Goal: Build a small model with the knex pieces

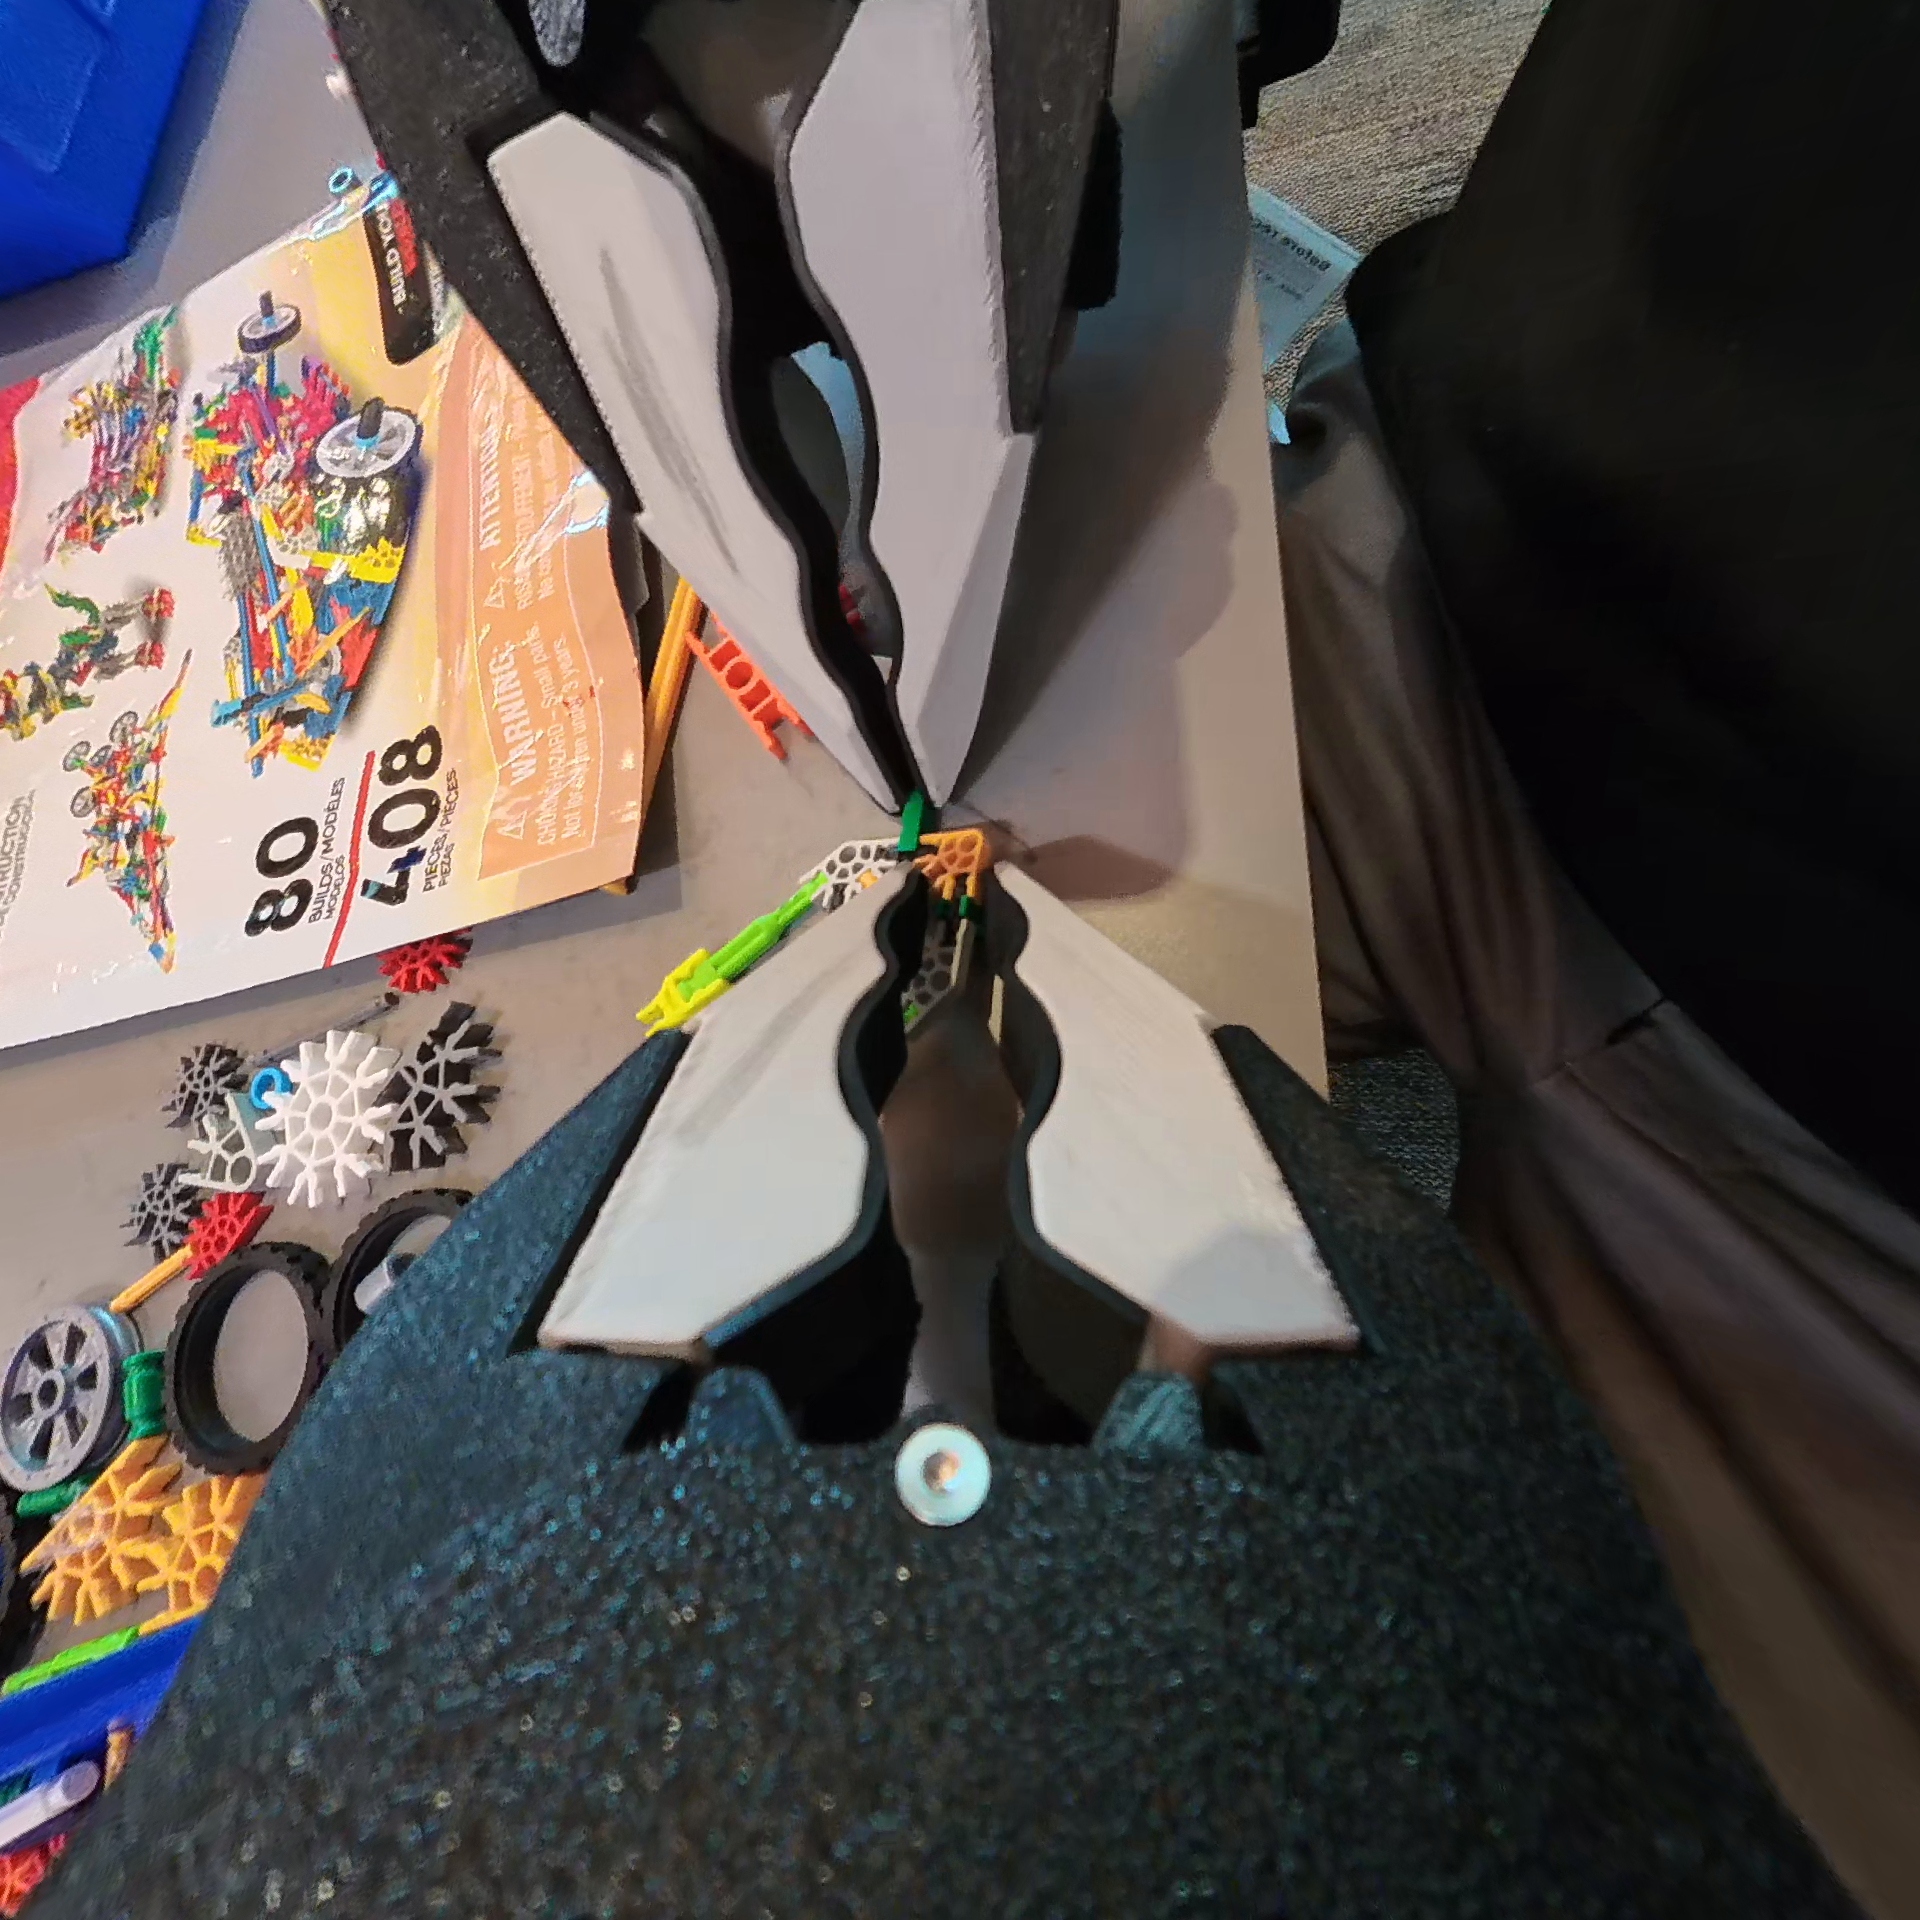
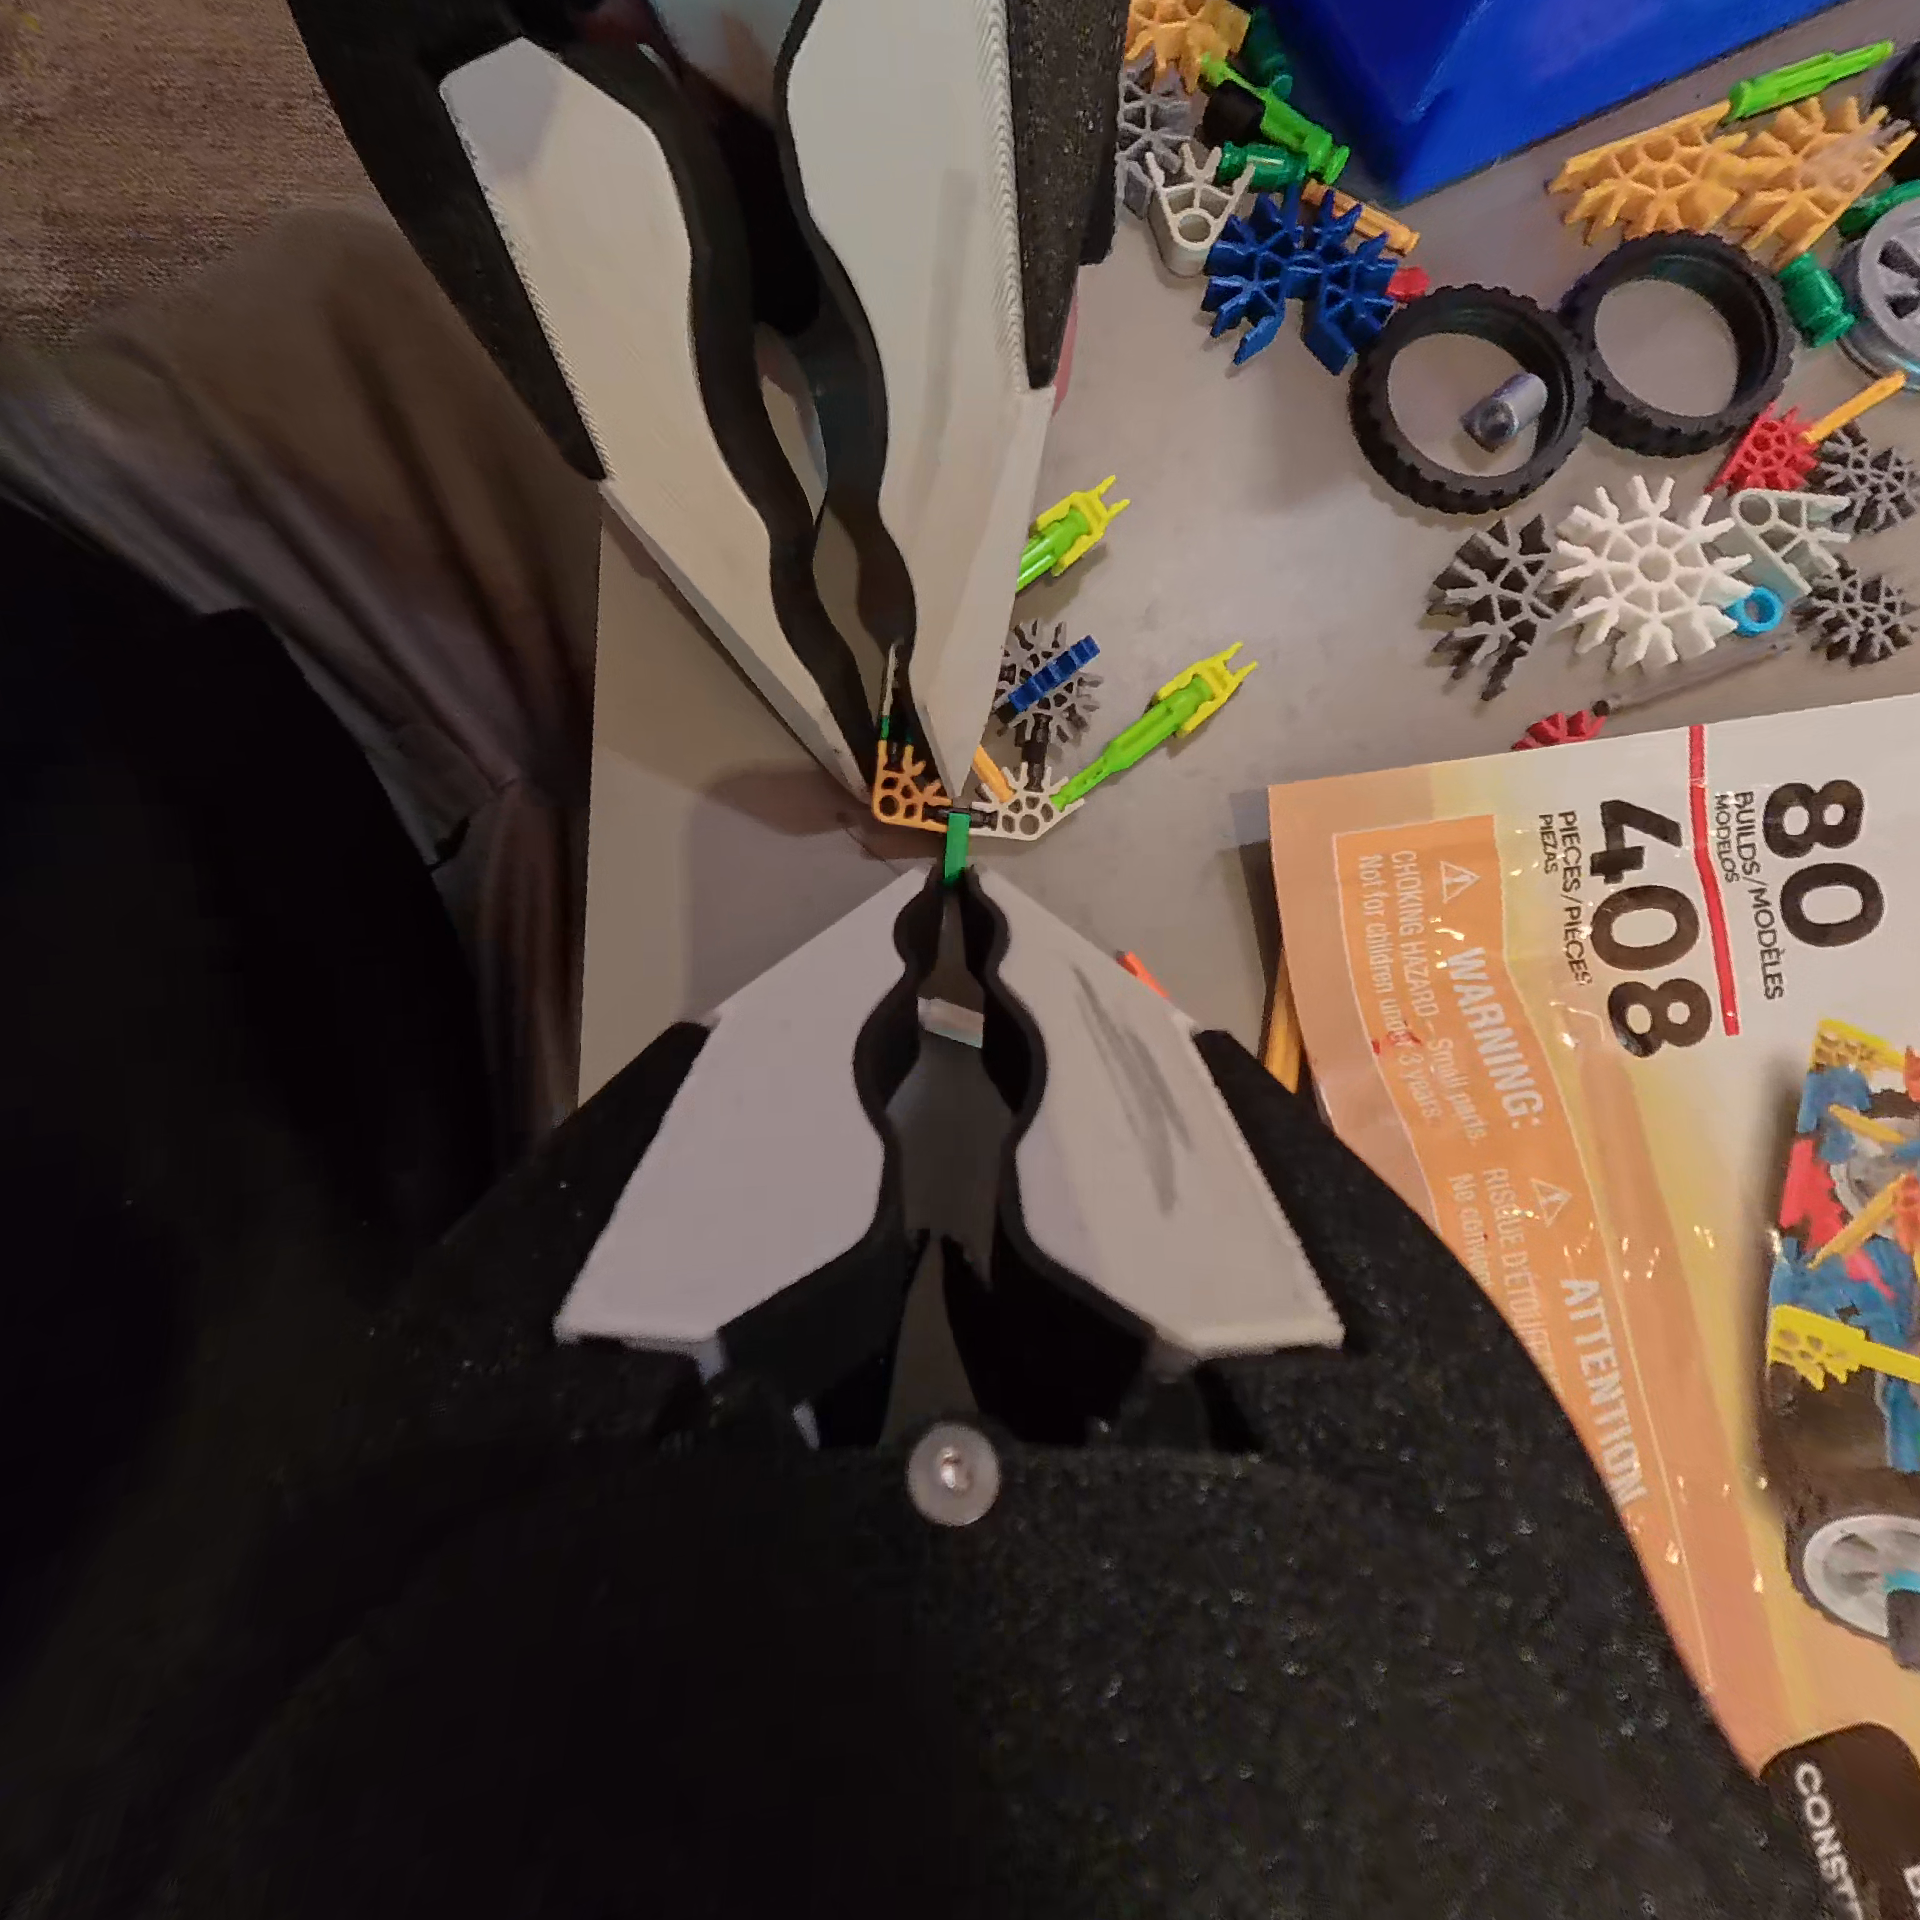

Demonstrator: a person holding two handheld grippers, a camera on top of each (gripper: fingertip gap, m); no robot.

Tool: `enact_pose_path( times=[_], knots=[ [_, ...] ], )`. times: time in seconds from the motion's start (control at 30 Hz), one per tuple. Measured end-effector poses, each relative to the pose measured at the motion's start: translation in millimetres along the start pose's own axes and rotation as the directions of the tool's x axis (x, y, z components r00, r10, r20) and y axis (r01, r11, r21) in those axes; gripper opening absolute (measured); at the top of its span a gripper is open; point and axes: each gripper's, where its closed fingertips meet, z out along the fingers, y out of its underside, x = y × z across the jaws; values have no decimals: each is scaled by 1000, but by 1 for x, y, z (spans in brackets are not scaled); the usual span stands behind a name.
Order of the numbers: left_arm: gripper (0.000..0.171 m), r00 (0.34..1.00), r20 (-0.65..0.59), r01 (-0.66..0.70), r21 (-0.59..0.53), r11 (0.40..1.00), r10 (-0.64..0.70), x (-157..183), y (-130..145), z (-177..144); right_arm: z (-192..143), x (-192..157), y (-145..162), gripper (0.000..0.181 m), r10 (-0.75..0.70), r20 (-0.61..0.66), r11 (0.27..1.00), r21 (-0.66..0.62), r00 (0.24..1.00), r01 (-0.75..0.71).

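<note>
My left gripper (image 1: 940,883) is shut on an orange corner connector (image 1: 956,857) of a small toy assembly. A pale grey connector (image 1: 847,868), a light green rod (image 1: 758,935) and a yellow clip (image 1: 675,992) stick out to its left. My right gripper (image 2: 951,883) is shut on a short dark green rod (image 2: 956,842) that plugs into the assembly between the orange connector (image 2: 902,795) and the grey connector (image 2: 1023,810). The two grippers meet tip to tip just above the table; the right gripper (image 1: 914,800) comes in from the top of the left wrist view.
A printed plastic bag (image 1: 312,644) lies on the grey table (image 1: 1143,623). Loose pieces lie beside it: a white snowflake connector (image 2: 1652,571), black tyres (image 2: 1470,400), blue connectors (image 2: 1299,270), a second green rod with a yellow clip (image 2: 1070,530). A blue bin (image 2: 1507,73) stands behind. A person's dark clothing (image 1: 1662,623) is past the table edge. The grippers are tip to tip, or close to it.
</note>
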Motion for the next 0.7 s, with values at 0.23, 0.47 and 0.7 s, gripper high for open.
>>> enact_pose_path(
  times=[0.23, 0.47, 0.7],
  knots=[
    [8, 1000, -2, 2, -1, 1000, -2, 0, 0, 0, 1, -1, -2, 1, -24, 9, 1000, 2, 1000, 24],
    [8, 1000, -19, 13, 5, 1000, -13, 0, 0, 1, 2, -2, -2, 1, -111, 81, 994, -8, 991, 112],
    [8, 1000, -20, 12, 7, 1000, -12, 0, -1, 1, 2, -2, -2, 0, -143, 84, 989, -12, 986, 145]
  ],
)
